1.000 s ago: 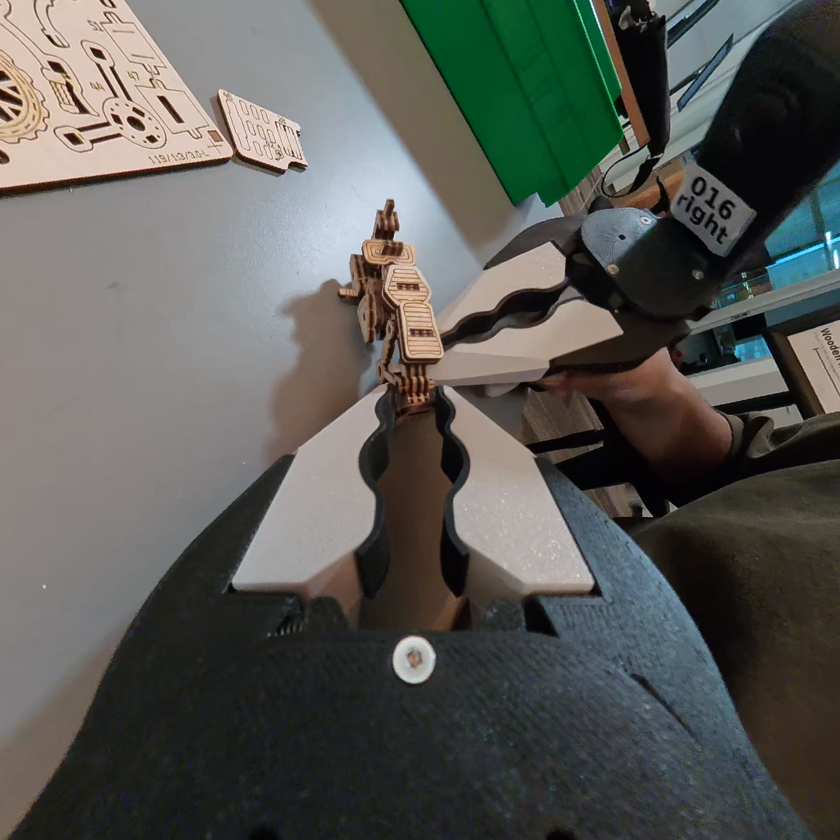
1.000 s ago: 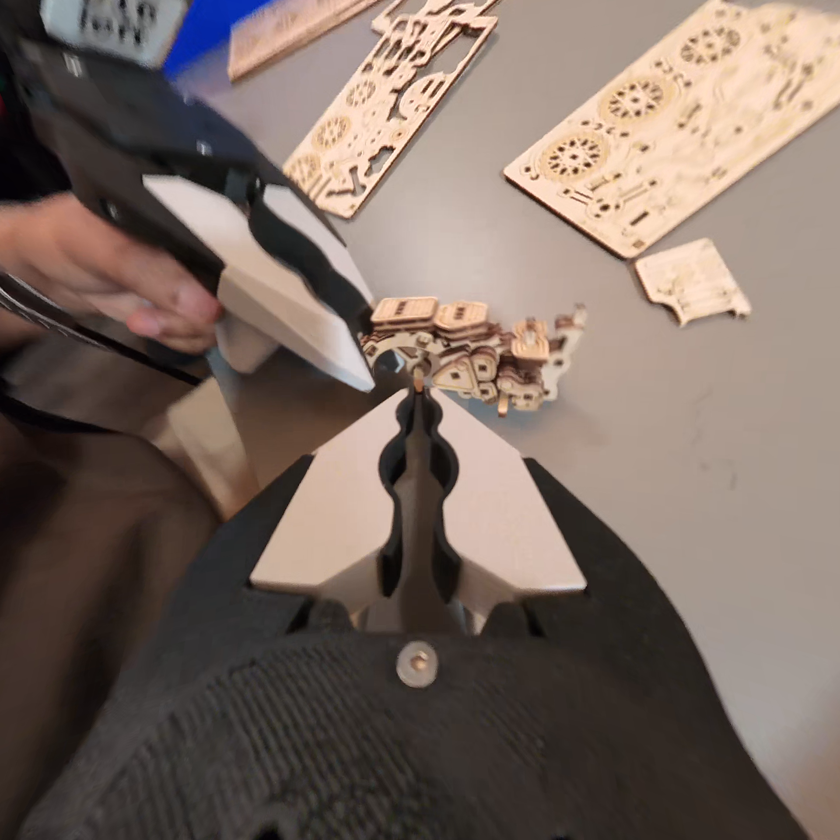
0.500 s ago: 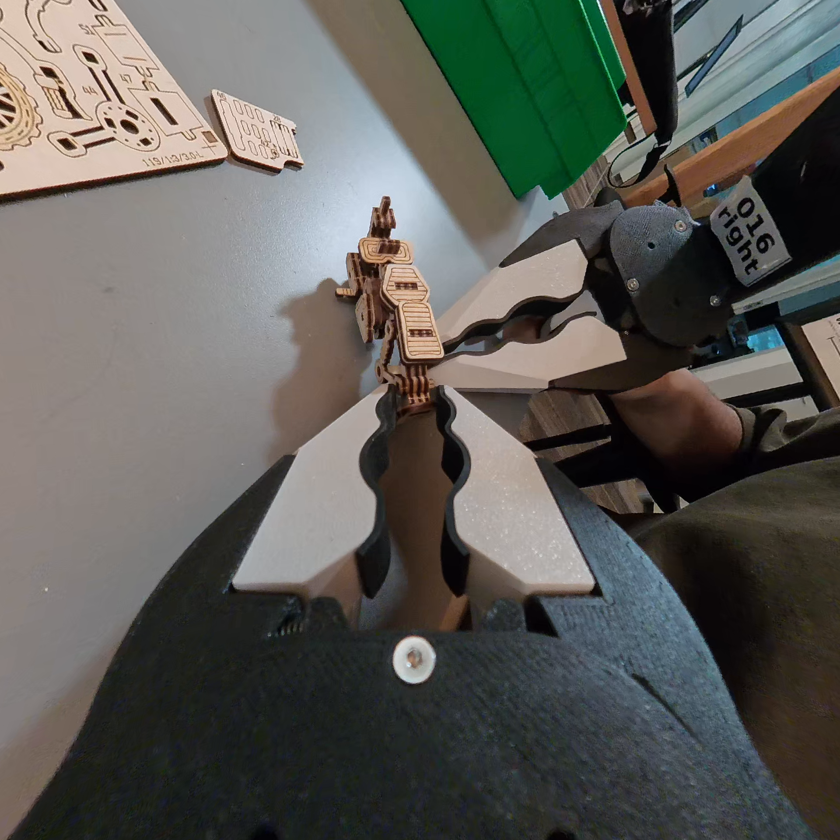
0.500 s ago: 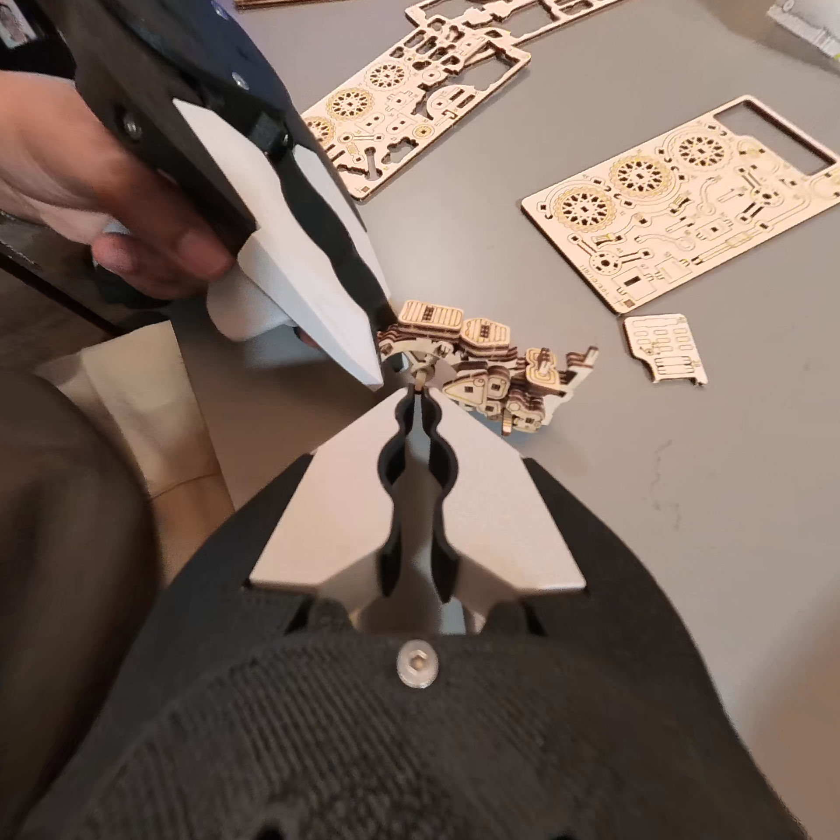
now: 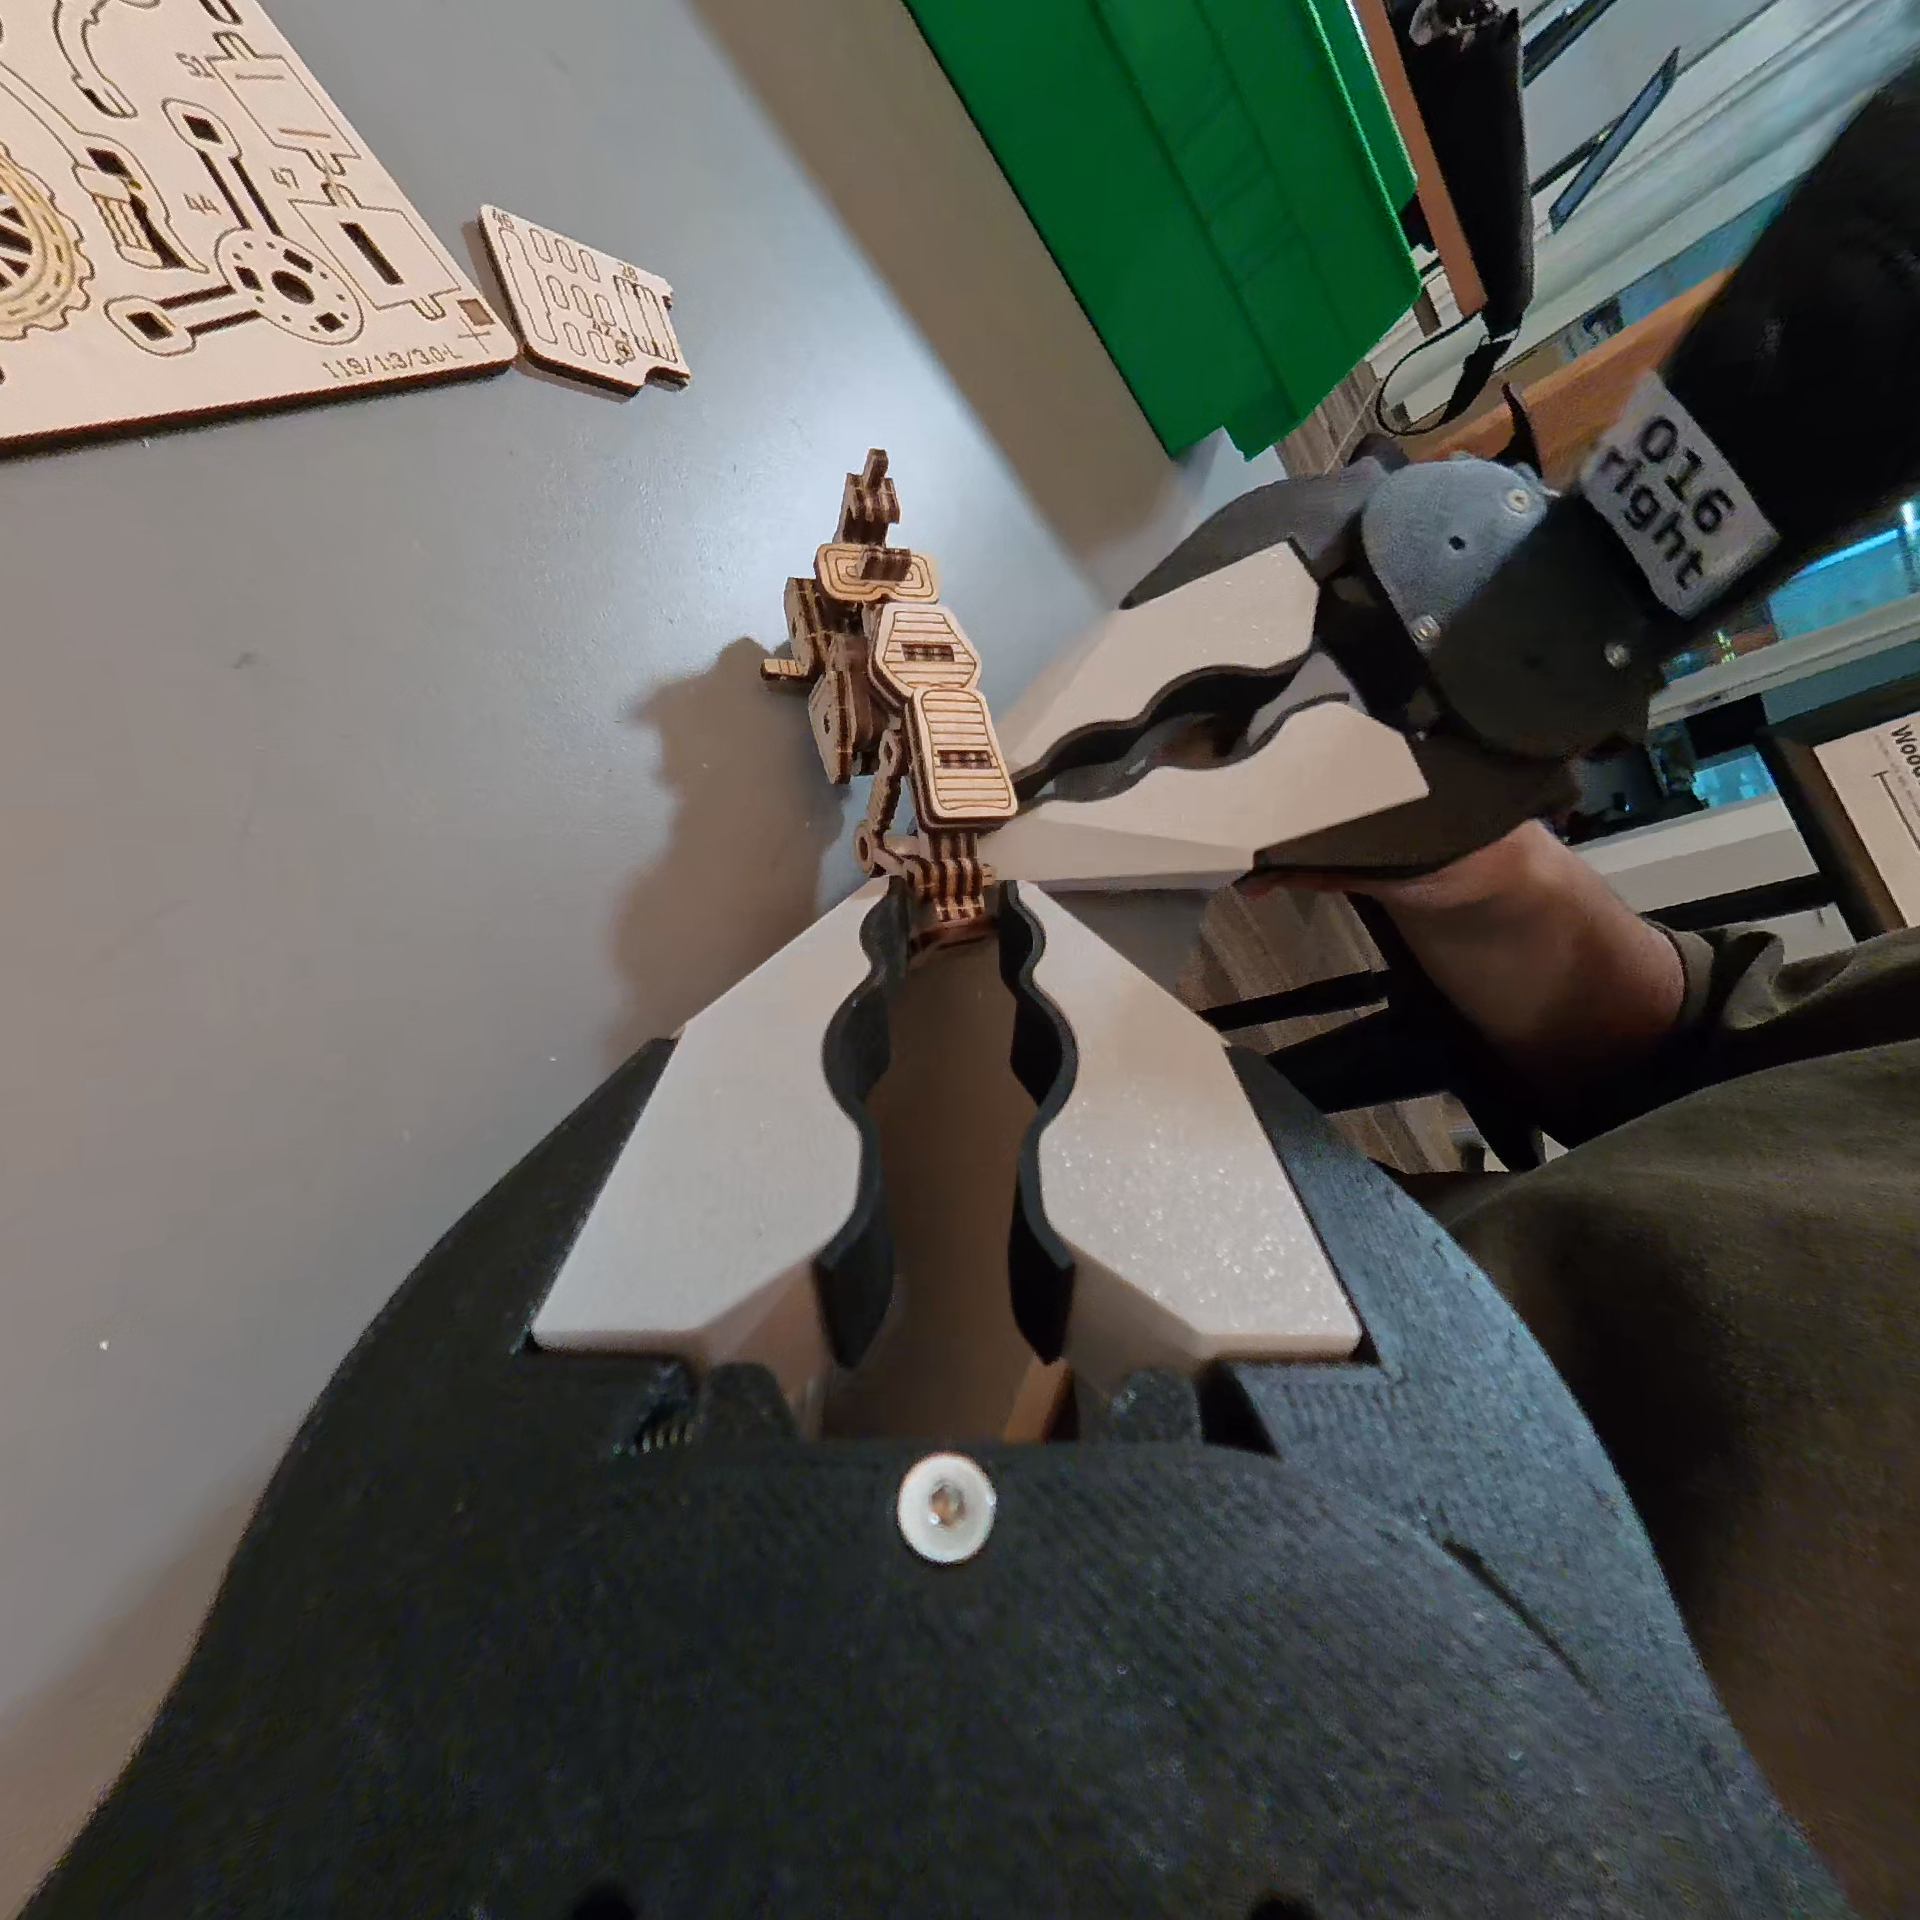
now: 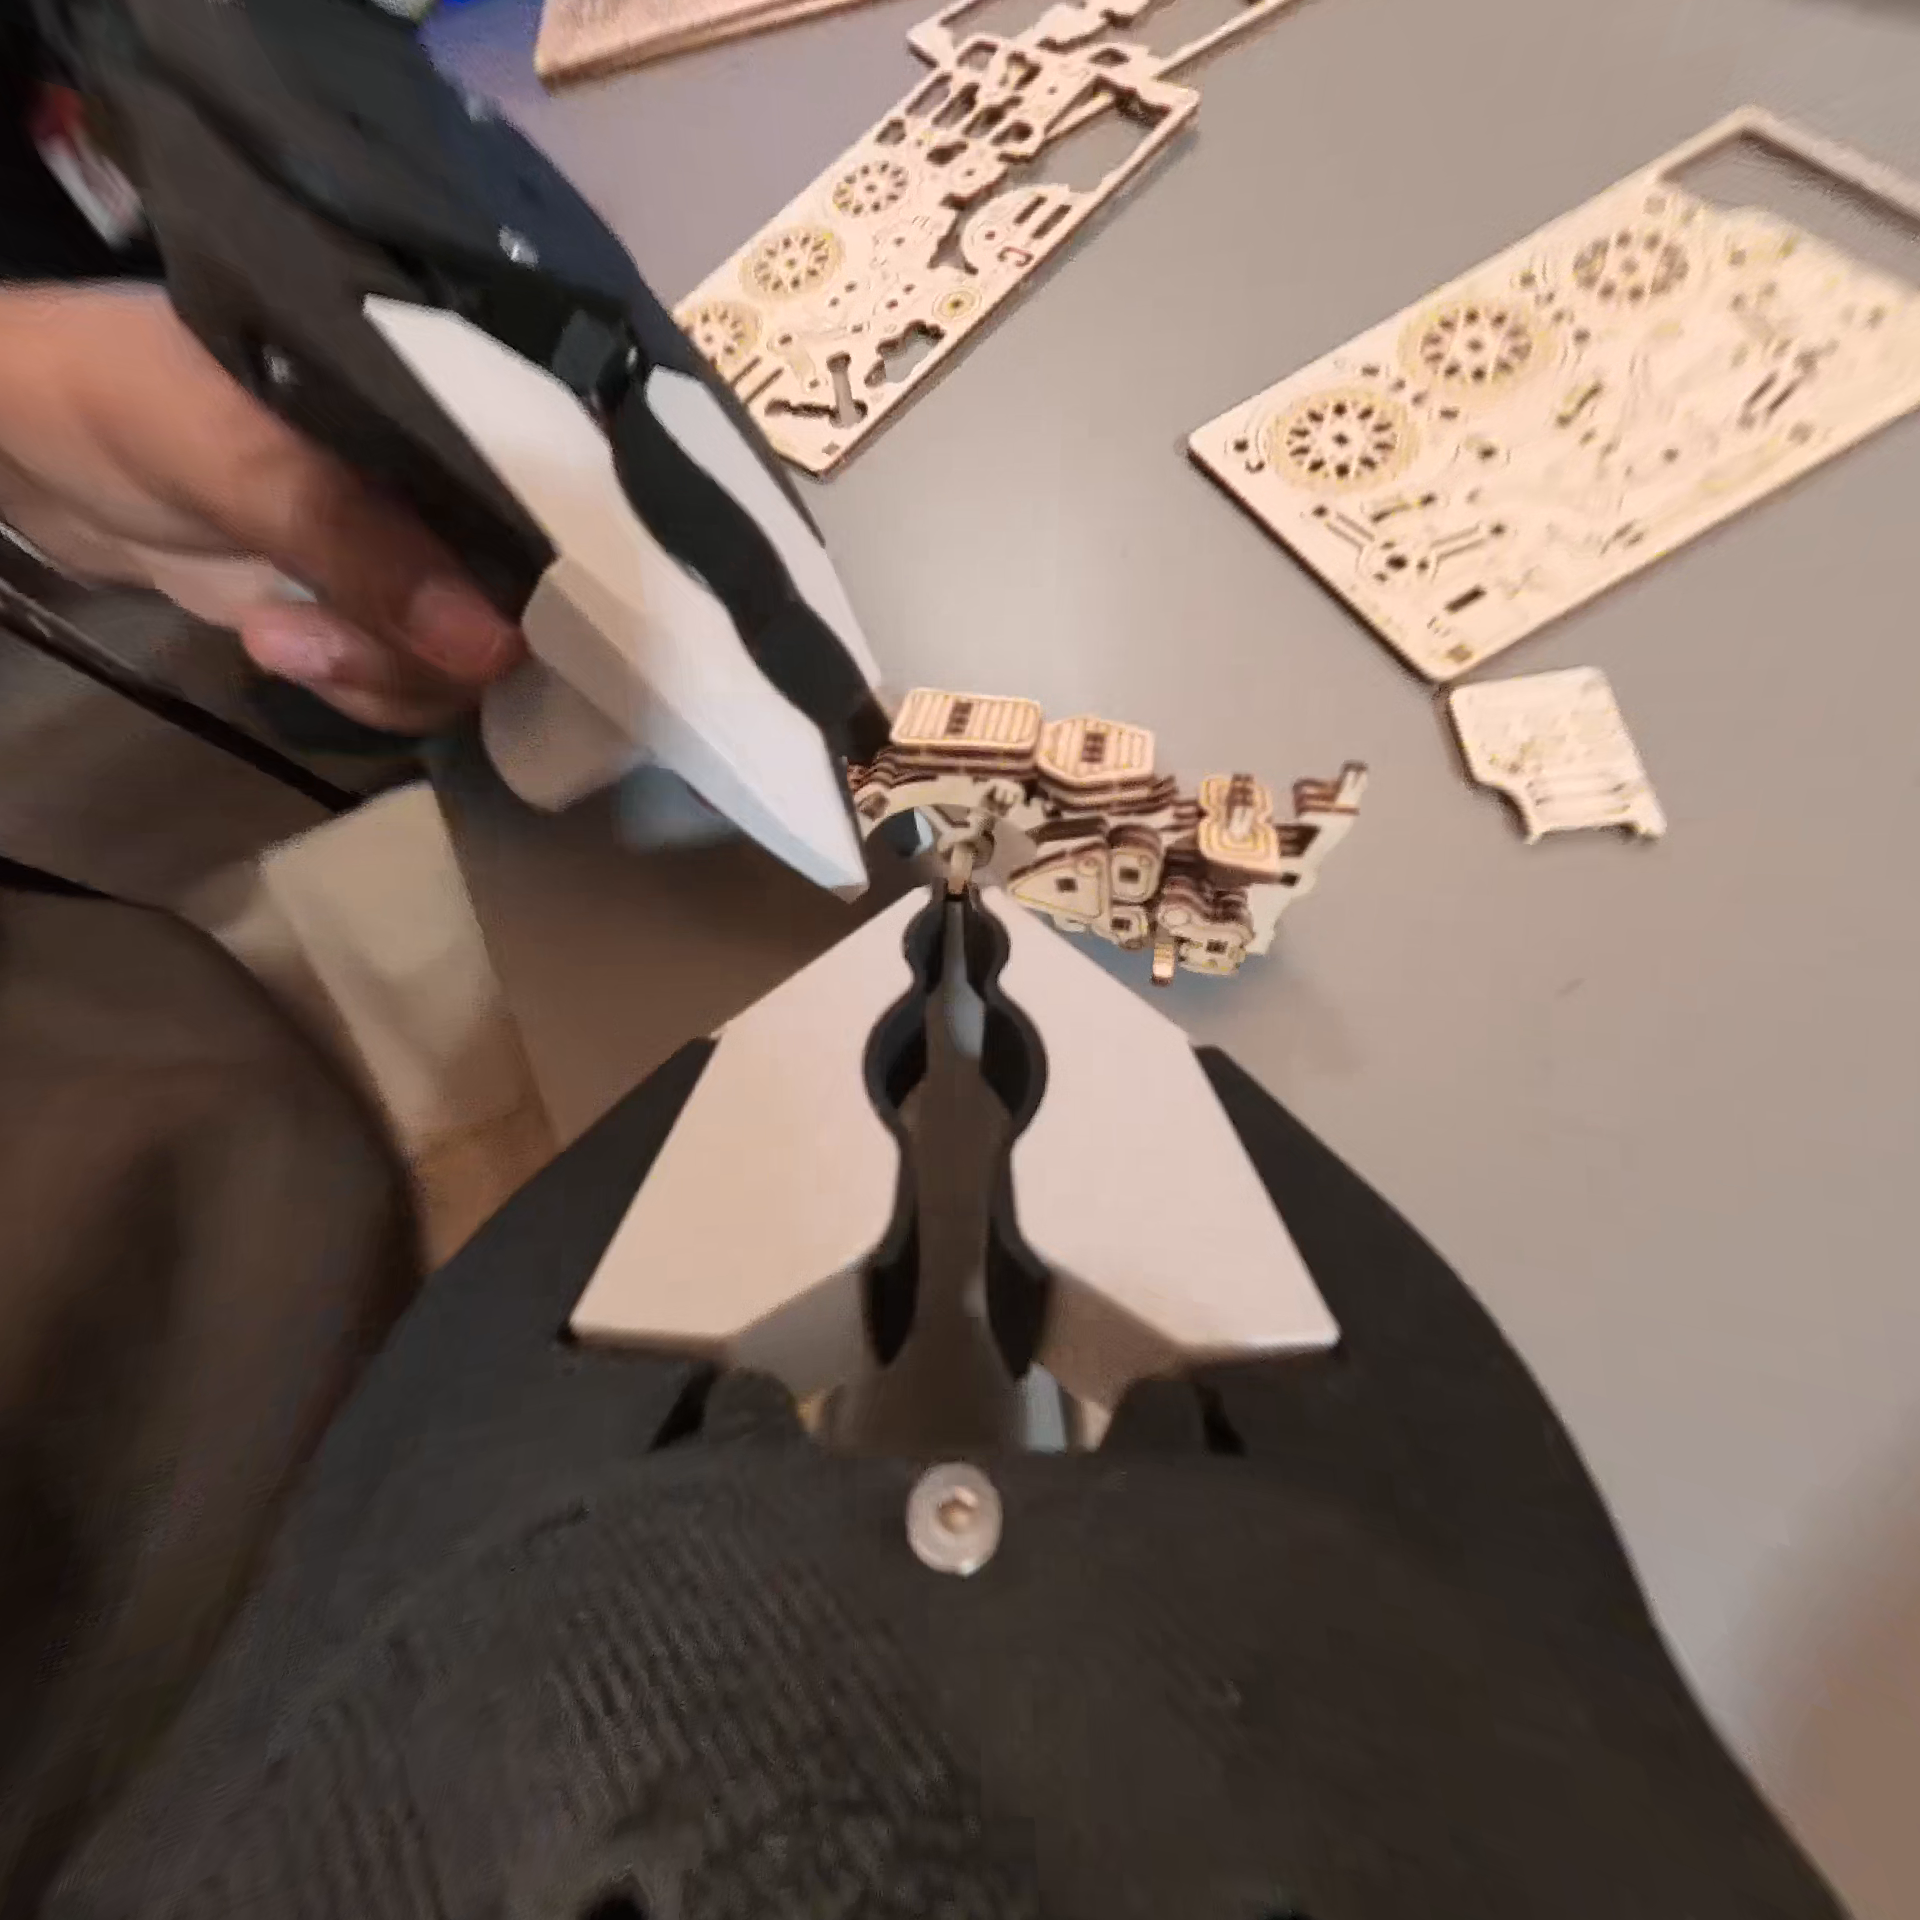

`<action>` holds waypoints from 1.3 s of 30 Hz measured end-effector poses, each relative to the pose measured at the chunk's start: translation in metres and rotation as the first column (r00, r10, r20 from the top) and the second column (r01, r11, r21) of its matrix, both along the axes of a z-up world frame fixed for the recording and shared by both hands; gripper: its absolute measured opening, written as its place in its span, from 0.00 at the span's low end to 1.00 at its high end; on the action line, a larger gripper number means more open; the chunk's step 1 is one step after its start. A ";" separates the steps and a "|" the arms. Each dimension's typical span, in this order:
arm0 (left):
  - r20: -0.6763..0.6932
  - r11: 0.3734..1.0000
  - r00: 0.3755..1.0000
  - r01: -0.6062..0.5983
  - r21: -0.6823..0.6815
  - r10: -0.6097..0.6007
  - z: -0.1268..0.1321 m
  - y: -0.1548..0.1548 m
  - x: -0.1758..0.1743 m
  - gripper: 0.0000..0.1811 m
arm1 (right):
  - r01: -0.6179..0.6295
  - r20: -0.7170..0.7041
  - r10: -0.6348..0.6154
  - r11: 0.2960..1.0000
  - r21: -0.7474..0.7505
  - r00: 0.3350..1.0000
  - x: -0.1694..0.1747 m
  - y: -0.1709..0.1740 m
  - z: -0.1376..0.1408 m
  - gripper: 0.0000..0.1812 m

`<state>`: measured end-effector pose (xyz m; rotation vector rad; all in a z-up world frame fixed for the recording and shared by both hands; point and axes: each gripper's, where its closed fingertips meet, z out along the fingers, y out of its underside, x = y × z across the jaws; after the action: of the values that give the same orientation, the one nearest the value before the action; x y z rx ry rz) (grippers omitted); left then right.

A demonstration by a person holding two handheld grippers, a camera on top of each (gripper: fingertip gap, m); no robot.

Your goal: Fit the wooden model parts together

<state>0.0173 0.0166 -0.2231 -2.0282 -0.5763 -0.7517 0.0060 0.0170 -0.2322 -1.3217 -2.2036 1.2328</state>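
A small layered wooden model (image 5: 904, 686) is held above the grey table (image 5: 312, 831). My left gripper (image 5: 943, 914) is shut on the model's near end. My right gripper (image 6: 954, 899) is shut on a thin wooden part (image 6: 958, 857) that touches the model (image 6: 1101, 821) at a round piece on its side. In the left wrist view the right gripper (image 5: 1013, 821) comes in from the right, its tips at the model. In the right wrist view the left gripper (image 6: 857, 790) comes in from the left and holds the model's left end.
Laser-cut wooden part sheets (image 6: 1579, 374) (image 6: 935, 239) lie on the table, with a small loose cut-out panel (image 6: 1553, 753) beside one; it also shows in the left wrist view (image 5: 597, 301). A green board (image 5: 1174, 187) stands past the table edge. A person's hand (image 6: 208, 551) and sleeve are near. The grippers are tip to tip, or close to it.
The right gripper has shifted and tilted a little at the model while keeping its thin part there. The left gripper and the model have barely moved.
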 end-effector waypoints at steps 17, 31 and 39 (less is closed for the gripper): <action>-0.007 1.000 1.000 0.011 -0.007 -0.011 -0.002 -0.001 0.002 0.08 | 0.081 0.129 -0.059 0.982 -0.173 0.990 0.001 -0.002 -0.001 0.00; -0.001 1.000 1.000 0.020 -0.005 -0.020 -0.002 -0.002 0.002 0.08 | 0.062 0.130 -0.039 0.983 -0.175 0.991 0.000 -0.002 -0.001 0.00; -0.008 1.000 1.000 0.024 0.001 -0.024 0.000 -0.003 0.002 0.09 | 0.050 0.094 -0.038 0.990 -0.135 0.995 0.000 -0.002 0.000 0.00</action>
<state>0.0190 0.0141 -0.2226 -2.0393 -0.5474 -0.7577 0.0062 0.0148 -0.2323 -1.4988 -2.1715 1.3540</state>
